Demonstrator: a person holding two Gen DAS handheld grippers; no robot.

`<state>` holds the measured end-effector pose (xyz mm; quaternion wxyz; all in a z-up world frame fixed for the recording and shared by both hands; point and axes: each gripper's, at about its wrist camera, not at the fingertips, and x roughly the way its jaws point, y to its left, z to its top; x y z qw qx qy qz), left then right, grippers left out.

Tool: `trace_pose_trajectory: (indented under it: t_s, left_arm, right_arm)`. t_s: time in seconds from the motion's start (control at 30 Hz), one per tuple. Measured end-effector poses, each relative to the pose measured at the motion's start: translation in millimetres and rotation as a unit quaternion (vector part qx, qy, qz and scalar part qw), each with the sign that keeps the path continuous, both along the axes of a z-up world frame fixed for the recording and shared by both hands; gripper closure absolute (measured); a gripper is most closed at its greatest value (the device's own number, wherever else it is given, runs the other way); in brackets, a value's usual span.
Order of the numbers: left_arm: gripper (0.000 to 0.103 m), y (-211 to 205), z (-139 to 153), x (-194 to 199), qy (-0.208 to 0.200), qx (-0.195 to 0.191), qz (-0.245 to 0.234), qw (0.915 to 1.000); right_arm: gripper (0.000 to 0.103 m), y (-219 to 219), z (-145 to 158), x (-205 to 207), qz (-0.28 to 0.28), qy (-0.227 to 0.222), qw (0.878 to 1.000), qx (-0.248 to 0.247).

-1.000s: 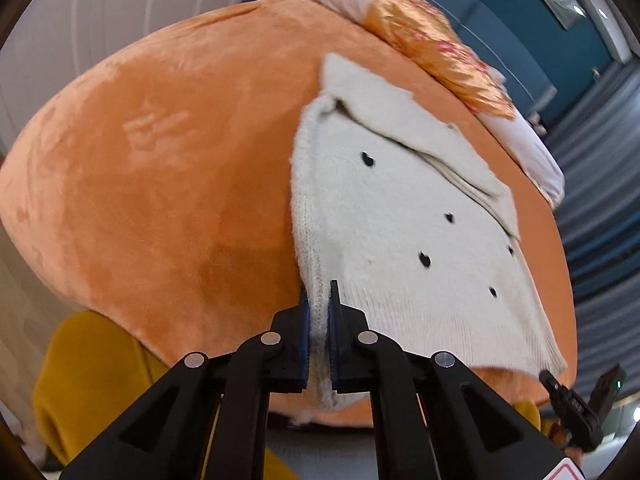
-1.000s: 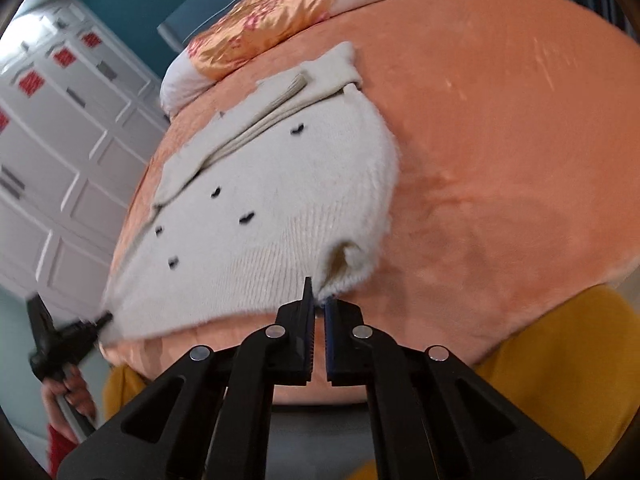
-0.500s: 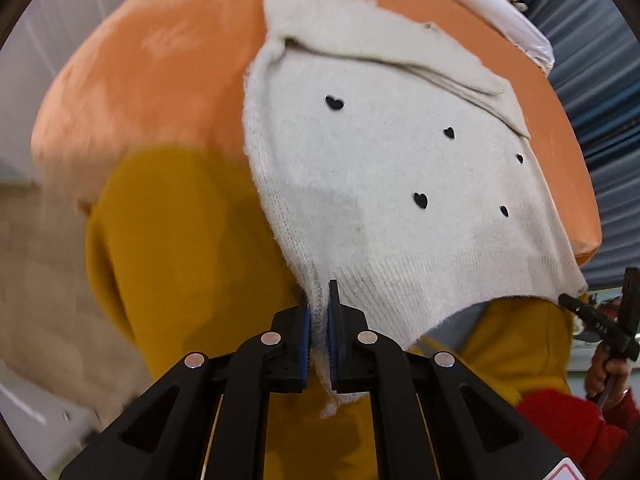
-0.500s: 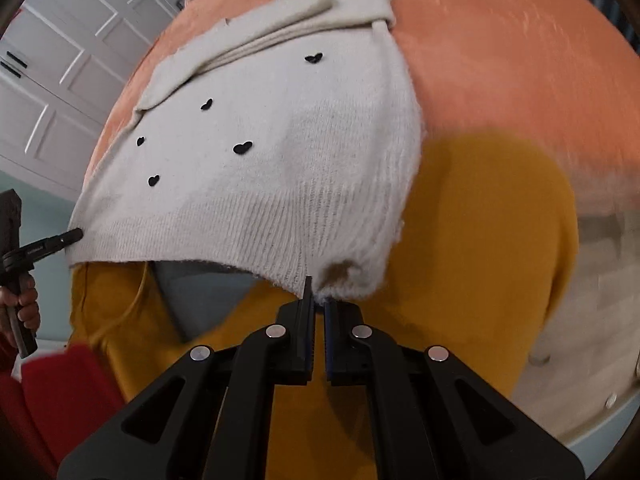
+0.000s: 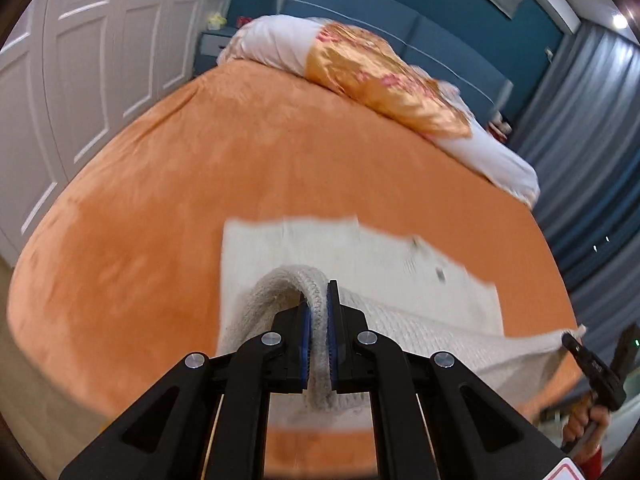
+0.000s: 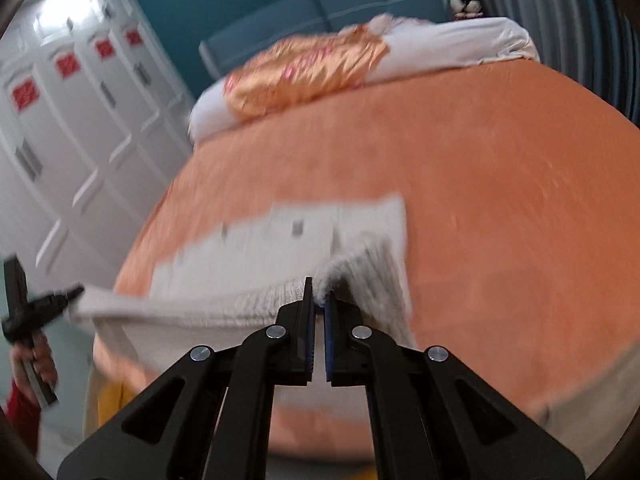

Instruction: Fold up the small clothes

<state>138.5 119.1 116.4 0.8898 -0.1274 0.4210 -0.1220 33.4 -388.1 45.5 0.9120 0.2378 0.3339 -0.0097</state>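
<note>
The left gripper (image 5: pixel 319 312) and right gripper (image 6: pixel 316 302) each clamp the cream sweater's (image 5: pixel 360 252) hem at 6 o'clock above the orange bedspread (image 5: pixel 200 168).

The sweater (image 5: pixel 352 256) is spread on the bed (image 5: pixel 168 184), near its foot; pillows (image 5: pixel 380 76) are piled behind it.

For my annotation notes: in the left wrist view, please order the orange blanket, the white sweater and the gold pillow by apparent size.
1. orange blanket, largest.
2. white sweater, though nearness enlarges it.
3. gold pillow, smallest, but farther away.
</note>
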Motion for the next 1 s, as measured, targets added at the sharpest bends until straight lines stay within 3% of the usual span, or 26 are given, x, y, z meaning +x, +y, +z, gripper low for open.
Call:
trace_pose_trajectory:
  t_s: [0.1, 0.27, 0.53, 0.67, 0.73, 0.83, 0.93, 1.0]
  left_arm:
    - [0.099, -11.0, -22.7, 47.2, 0.005, 0.006, 0.024, 0.9997]
    - [0.099, -19.2, -75.0, 103.1, 0.039, 0.027, 0.054, 0.9974]
    - [0.097, -17.6, -139.0, 140.4, 0.078, 0.029, 0.075, 0.9937]
    - [0.091, -20.8, -154.0, 147.5, 0.061, 0.037, 0.078, 0.9944]
    - [0.088, -23.3, -158.9, 148.4, 0.047, 0.040, 0.084, 0.9946]
    - [0.087, -15.8, -159.7, 144.4, 0.031, 0.003, 0.089, 0.9955]
    - [0.083, -4.7, -140.3, 134.4, 0.022, -0.048, 0.095, 0.9941]
    - [0.057, -2.6, -112.0, 111.3, -0.019, -0.033, 0.119, 0.9921]
  right_arm:
    - [0.101, -4.8, -12.6, 44.7, -0.015, -0.002, 1.000, 0.004]
    - [0.101, -12.7, -59.9, 100.8, -0.046, 0.023, 0.998, 0.029]
    - [0.100, -21.1, -117.1, 144.3, -0.077, 0.068, 0.994, 0.049]
    - [0.100, -20.3, -139.6, 150.5, -0.078, 0.085, 0.992, 0.045]
    - [0.100, -16.8, -141.0, 150.4, -0.076, 0.076, 0.994, 0.027]
    - [0.093, -15.7, -125.3, 141.3, -0.077, 0.045, 0.996, 0.029]
    - [0.067, -17.2, -92.5, 107.3, -0.120, -0.029, 0.992, 0.028]
    - [0.063, -13.3, -72.2, 82.4, -0.129, -0.066, 0.989, 0.033]
